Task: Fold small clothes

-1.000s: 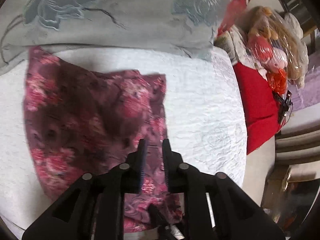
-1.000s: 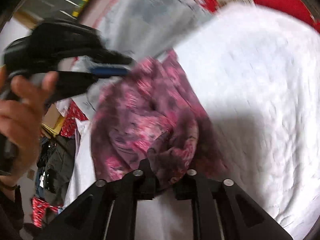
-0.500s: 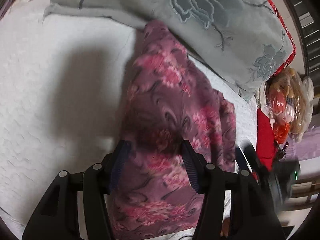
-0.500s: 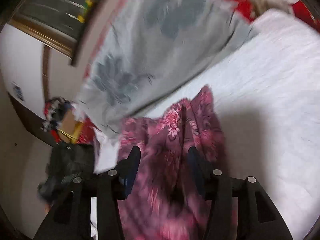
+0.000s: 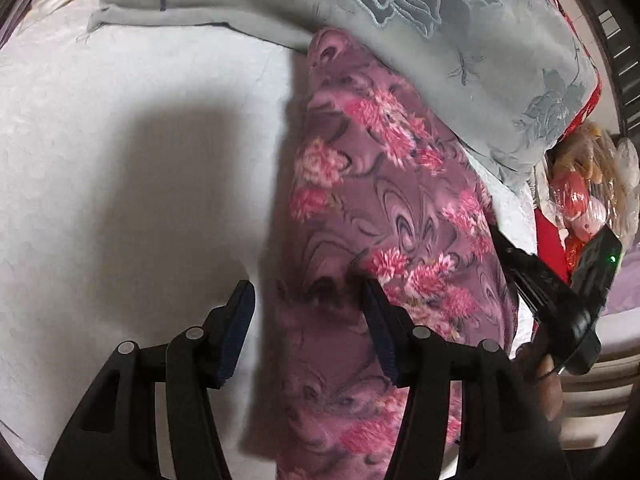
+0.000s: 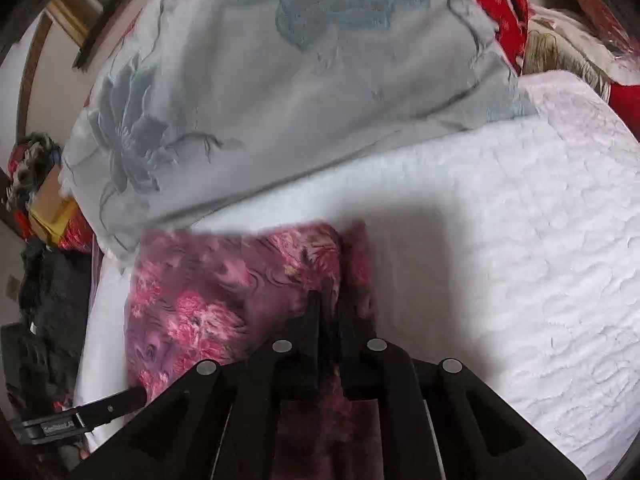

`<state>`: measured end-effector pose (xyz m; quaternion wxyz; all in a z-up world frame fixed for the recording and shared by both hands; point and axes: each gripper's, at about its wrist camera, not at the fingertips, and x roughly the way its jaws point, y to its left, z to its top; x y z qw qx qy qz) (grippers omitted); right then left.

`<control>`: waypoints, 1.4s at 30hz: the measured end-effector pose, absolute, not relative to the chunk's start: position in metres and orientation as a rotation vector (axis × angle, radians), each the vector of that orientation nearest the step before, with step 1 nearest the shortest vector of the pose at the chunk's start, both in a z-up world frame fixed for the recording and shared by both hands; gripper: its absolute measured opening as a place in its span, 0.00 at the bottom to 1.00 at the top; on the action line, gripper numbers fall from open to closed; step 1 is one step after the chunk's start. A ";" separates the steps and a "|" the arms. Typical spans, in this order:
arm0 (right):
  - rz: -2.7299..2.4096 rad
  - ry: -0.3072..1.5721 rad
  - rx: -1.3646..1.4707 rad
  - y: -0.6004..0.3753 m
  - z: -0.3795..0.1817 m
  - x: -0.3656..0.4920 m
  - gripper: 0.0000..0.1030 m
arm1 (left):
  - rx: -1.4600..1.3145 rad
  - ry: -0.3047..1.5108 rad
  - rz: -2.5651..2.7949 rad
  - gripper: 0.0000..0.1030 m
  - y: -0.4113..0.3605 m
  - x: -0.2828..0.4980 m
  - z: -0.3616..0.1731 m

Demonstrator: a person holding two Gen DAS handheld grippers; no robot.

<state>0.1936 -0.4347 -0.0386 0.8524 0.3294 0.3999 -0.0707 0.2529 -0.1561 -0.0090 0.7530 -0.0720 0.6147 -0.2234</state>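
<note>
Over floral garment (image 5: 384, 216), left gripper (image 5: 308, 300) angled down, spread

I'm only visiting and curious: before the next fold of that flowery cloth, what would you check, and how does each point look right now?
1. Right gripper has just closed, pinching the floral garment: ok.
2. Left gripper gripping too: not ok, jaws open over the cloth's edge.
3. Garment lying flat on the white bedspread: ok.
4. Far end clear of the grey pillow: not ok, tucked against it.
5. Layers aligned underneath: cannot tell.

White quilted bedspread (image 5: 120, 160), grey floral pillow (image 6: 300, 80) (red bedding (image 6: 500, 4) behind), daylit.
</note>
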 end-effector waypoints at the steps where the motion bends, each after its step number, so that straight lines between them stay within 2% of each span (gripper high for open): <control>1: -0.129 0.808 0.739 -0.438 -0.034 0.181 0.14 | -0.173 1.337 -0.504 0.53 -0.149 0.249 -0.005; 2: -0.071 0.774 0.805 -0.442 -0.029 0.163 0.17 | -0.179 1.335 -0.514 0.53 -0.142 0.245 -0.002; 4: -0.002 0.746 0.860 -0.442 -0.027 0.139 0.32 | -0.204 1.320 -0.533 0.53 -0.122 0.231 0.004; 5: 0.021 0.733 0.877 -0.440 -0.028 0.127 0.43 | -0.222 1.313 -0.539 0.54 -0.114 0.222 0.006; 6: 0.045 0.732 0.888 -0.435 -0.032 0.116 0.47 | -0.246 1.306 -0.547 0.55 -0.106 0.212 0.005; 8: 0.104 0.799 0.886 -0.420 -0.046 0.109 0.47 | -0.261 1.312 -0.550 0.56 -0.106 0.200 0.000; 9: 0.101 0.845 0.859 -0.414 -0.050 0.110 0.40 | -0.252 1.329 -0.555 0.56 -0.108 0.193 -0.006; 10: 0.093 0.875 0.800 -0.407 -0.049 0.109 0.28 | -0.236 1.346 -0.548 0.56 -0.110 0.188 -0.010; 11: 0.087 0.854 0.753 -0.404 -0.038 0.109 0.11 | -0.222 1.357 -0.543 0.56 -0.119 0.186 -0.012; 13: 0.085 0.744 0.724 -0.407 -0.017 0.098 0.09 | -0.172 1.356 -0.529 0.58 -0.128 0.180 -0.015; 14: 0.052 0.694 0.721 -0.411 -0.009 0.092 0.08 | -0.152 1.347 -0.521 0.63 -0.128 0.177 -0.015; 16: -0.004 0.778 0.678 -0.412 -0.021 0.100 0.08 | -0.103 1.341 -0.497 0.65 -0.131 0.172 -0.018; 17: -0.032 0.904 0.655 -0.412 -0.040 0.107 0.09 | -0.085 1.343 -0.487 0.65 -0.132 0.171 -0.019; 18: -0.050 0.935 0.652 -0.412 -0.044 0.105 0.13 | -0.067 1.343 -0.483 0.65 -0.133 0.170 -0.019; 19: -0.047 0.906 0.671 -0.414 -0.040 0.097 0.15 | -0.059 1.349 -0.480 0.64 -0.133 0.168 -0.016; 22: 0.019 0.817 0.779 -0.419 -0.025 0.064 0.27 | -0.057 1.313 -0.480 0.64 -0.124 0.160 -0.003; 23: 0.033 0.813 0.799 -0.418 -0.026 0.056 0.42 | -0.047 1.307 -0.476 0.64 -0.124 0.158 -0.002; 24: 0.032 0.817 0.808 -0.416 -0.031 0.048 0.51 | -0.045 1.308 -0.477 0.64 -0.123 0.157 -0.002; 25: 0.027 0.841 0.803 -0.411 -0.037 0.041 0.51 | -0.046 1.316 -0.480 0.64 -0.124 0.156 -0.003; 26: 0.018 0.909 0.771 -0.404 -0.044 0.036 0.45 | -0.043 1.329 -0.478 0.64 -0.126 0.156 -0.005; 27: 0.007 0.948 0.719 -0.398 -0.045 0.037 0.09 | -0.037 1.343 -0.470 0.64 -0.128 0.156 -0.009; 31: 0.008 0.751 0.727 -0.403 -0.020 0.008 0.07 | -0.018 1.348 -0.460 0.64 -0.130 0.154 -0.016; 32: -0.006 0.768 0.733 -0.406 -0.025 0.006 0.07 | -0.017 1.353 -0.459 0.64 -0.124 0.152 -0.019; 34: -0.060 0.936 0.669 -0.401 -0.051 0.018 0.07 | -0.018 1.370 -0.460 0.64 -0.120 0.152 -0.023; 36: -0.058 0.946 0.641 -0.401 -0.048 0.018 0.16 | -0.027 1.369 -0.477 0.64 -0.117 0.153 -0.017; 39: -0.077 0.807 0.671 -0.411 -0.013 0.027 0.23 | -0.065 1.268 -0.521 0.63 -0.111 0.159 0.012; 40: -0.080 0.767 0.700 -0.417 -0.005 0.034 0.29 | -0.074 1.253 -0.524 0.63 -0.113 0.164 0.018; 41: -0.080 0.746 0.728 -0.421 -0.002 0.044 0.45 | -0.083 1.244 -0.527 0.63 -0.117 0.170 0.023; 42: -0.076 0.737 0.754 -0.423 -0.001 0.062 0.51 | -0.085 1.236 -0.527 0.63 -0.122 0.178 0.026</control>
